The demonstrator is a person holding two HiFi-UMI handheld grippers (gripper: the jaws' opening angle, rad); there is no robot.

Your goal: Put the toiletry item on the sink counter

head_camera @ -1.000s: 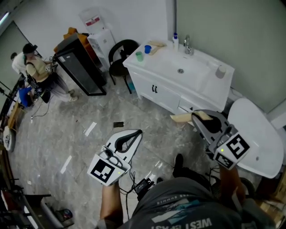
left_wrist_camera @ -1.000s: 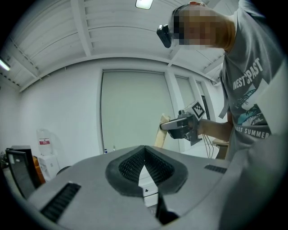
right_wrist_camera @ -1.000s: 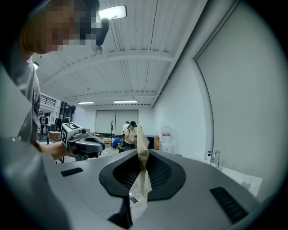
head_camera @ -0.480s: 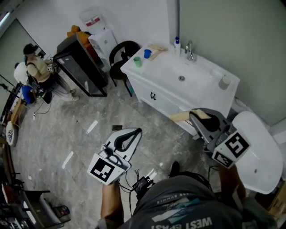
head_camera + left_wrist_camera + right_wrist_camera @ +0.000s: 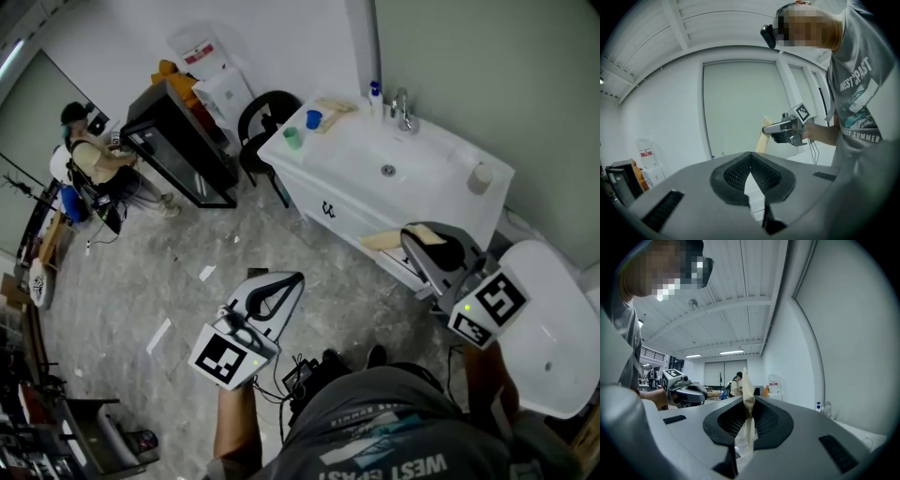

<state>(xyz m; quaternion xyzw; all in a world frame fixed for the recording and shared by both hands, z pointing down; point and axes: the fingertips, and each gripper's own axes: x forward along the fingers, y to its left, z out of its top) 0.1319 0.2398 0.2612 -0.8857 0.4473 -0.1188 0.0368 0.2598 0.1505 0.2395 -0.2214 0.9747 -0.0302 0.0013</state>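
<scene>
Item — flat tan sachet [image 5: 747, 397], pinched between the narrow-set fingers of the right gripper [image 5: 424, 242], held in the air near the front of the white sink surface [image 5: 342, 150]. Left gripper [image 5: 289, 279] — fingers together, empty.

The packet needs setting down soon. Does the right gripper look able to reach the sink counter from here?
Probably yes. The right gripper, shut on the tan packet, is held out before the sink counter, with nothing standing between them, and the counter's near edge looks bare.
</scene>
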